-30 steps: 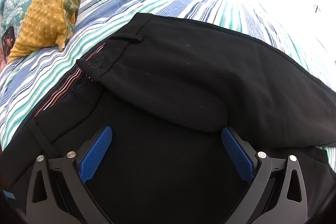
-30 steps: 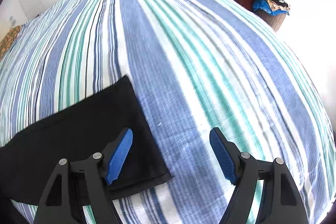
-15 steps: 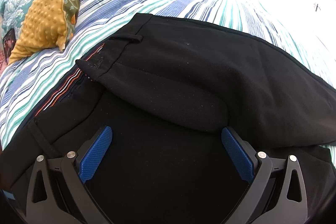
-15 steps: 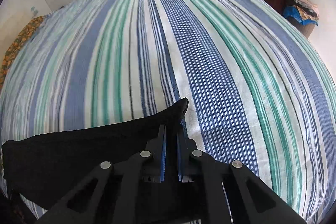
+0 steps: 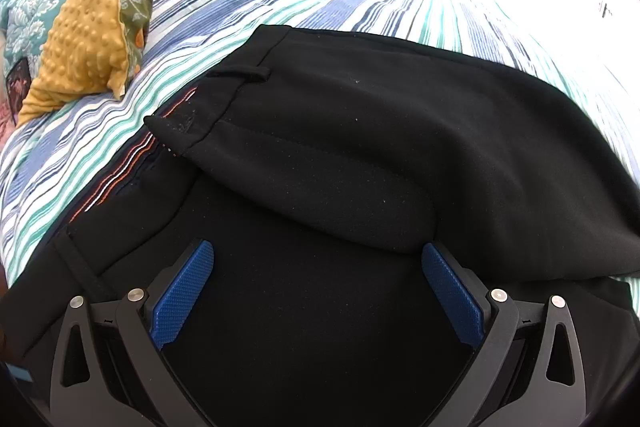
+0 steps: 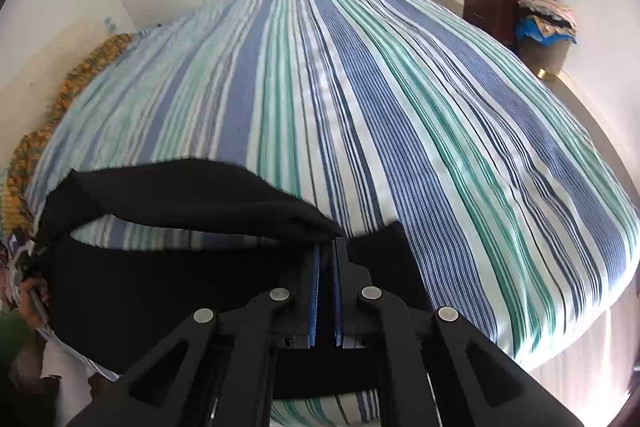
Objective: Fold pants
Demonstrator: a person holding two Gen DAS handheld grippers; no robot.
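Black pants [image 5: 360, 155] on striped bedspread [image 6: 400, 107]. Right gripper [image 6: 328, 267] clamped on pants hem, lifted off bedspread. Left gripper [image 5: 316, 287] spread wide over waistband end, gripping nothing.

The right gripper [image 6: 327, 259], its blue-padded jaws closed together, pinched the hem end of the black fabric pants [image 6: 192, 199] and held it raised in an arch above the blue, green and white striped bedspread [image 6: 400, 115].
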